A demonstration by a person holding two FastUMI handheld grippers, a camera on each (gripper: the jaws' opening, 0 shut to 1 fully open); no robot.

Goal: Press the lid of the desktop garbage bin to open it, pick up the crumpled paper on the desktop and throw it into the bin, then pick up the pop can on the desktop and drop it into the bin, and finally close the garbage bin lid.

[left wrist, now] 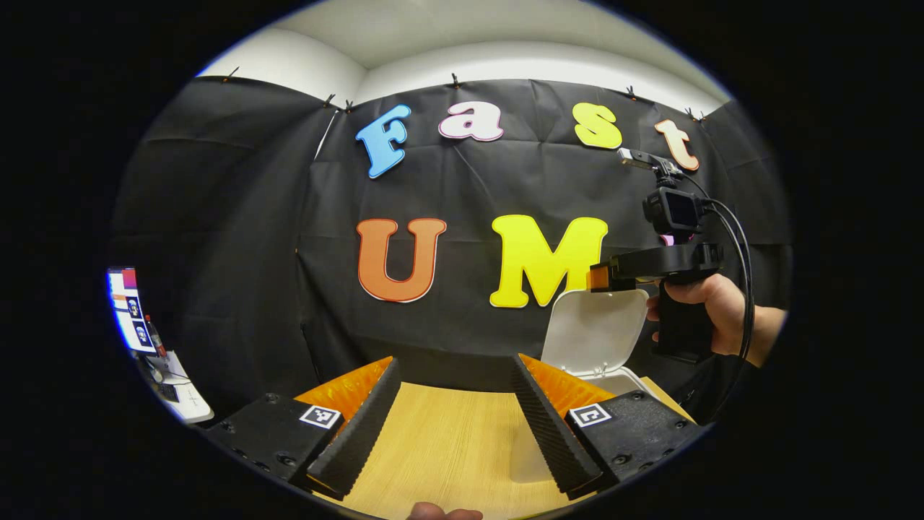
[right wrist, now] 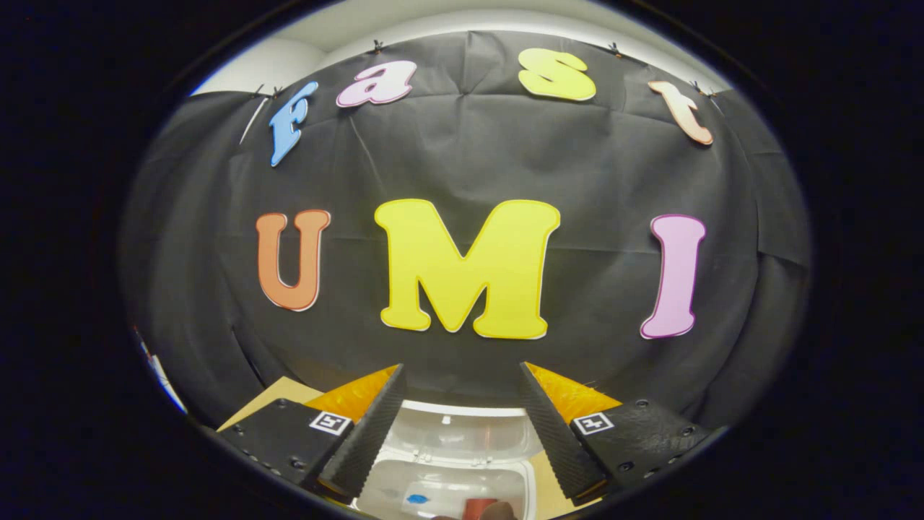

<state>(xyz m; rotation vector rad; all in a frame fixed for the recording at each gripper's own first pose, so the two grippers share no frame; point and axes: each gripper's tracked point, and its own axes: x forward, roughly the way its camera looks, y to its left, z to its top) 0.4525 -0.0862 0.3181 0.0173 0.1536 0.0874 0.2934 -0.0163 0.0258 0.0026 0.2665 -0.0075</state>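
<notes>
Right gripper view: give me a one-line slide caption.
Open right gripper poised above the open white garbage bin, its lid raised toward the booth wall.

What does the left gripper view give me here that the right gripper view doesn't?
Left gripper view: the right gripper held in a hand above the raised lid, plus bare wooden table between its own open fingers. Right gripper view: looks down into the open bin, with something red and something blue inside. Both: the white bin with its lid up.
</notes>
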